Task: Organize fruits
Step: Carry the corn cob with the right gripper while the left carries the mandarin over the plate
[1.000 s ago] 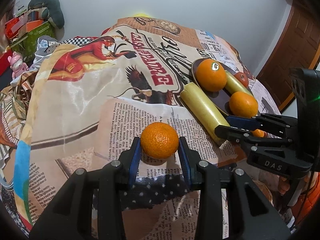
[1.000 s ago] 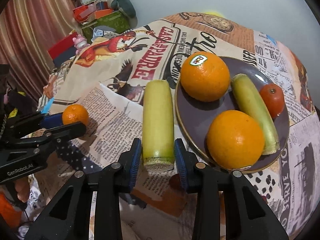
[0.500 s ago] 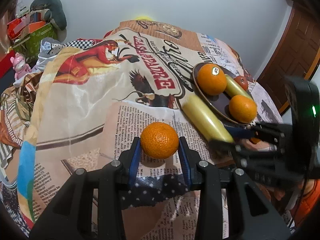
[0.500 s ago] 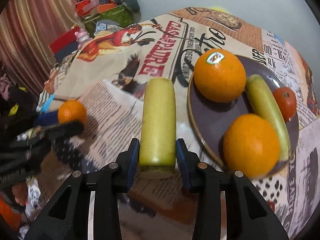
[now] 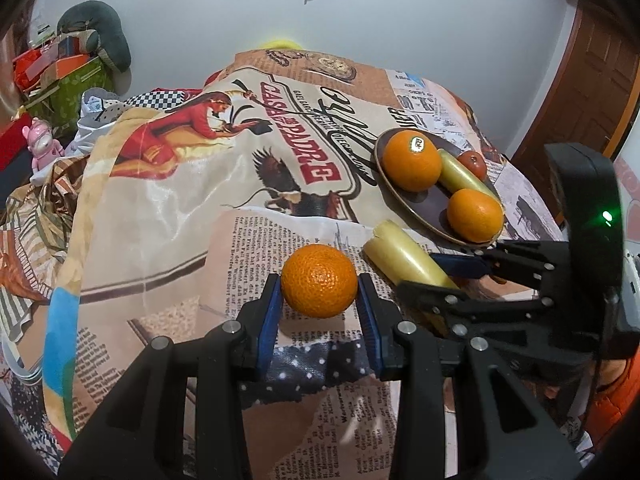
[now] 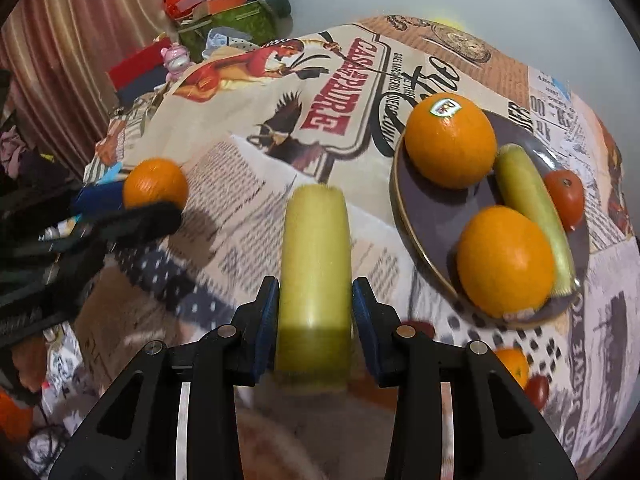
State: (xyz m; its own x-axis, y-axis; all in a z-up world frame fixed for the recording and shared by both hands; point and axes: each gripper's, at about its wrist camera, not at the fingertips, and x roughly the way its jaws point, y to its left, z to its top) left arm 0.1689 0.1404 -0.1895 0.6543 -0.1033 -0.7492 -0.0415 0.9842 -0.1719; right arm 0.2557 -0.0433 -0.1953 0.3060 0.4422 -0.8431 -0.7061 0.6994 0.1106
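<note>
Right gripper [image 6: 315, 312]: both blue pads are closed against the sides of a pale yellow-green cylindrical fruit [image 6: 314, 264], apparently a peeled or cut length; exact kind cannot be determined. Its long axis runs straight away from the gripper, near to far, and the grip sits on the near end. It appears lifted off the printed cloth [image 6: 248, 128], though clearance cannot be confirmed.

Governing relation: the dark plate [image 6: 436, 240] lies to the right of the held fruit and slightly farther off. It already carries two oranges, a second yellow-green piece and a tomato. The right gripper is the nearer one to it. In my judgement, free space remains mainly along the plate's left side, so the carry goes rightward.

Left gripper [image 5: 319, 304]: clamped on a small mandarin [image 5: 319, 280], held over the cloth well left of the plate [image 5: 416, 200].

View differences: the right wrist view shows the plate's contents openly and further small fruit [image 6: 516, 364] at its near edge. The left wrist view shows the fruit's far end [image 5: 386, 236] pointing away from the plate.
</note>
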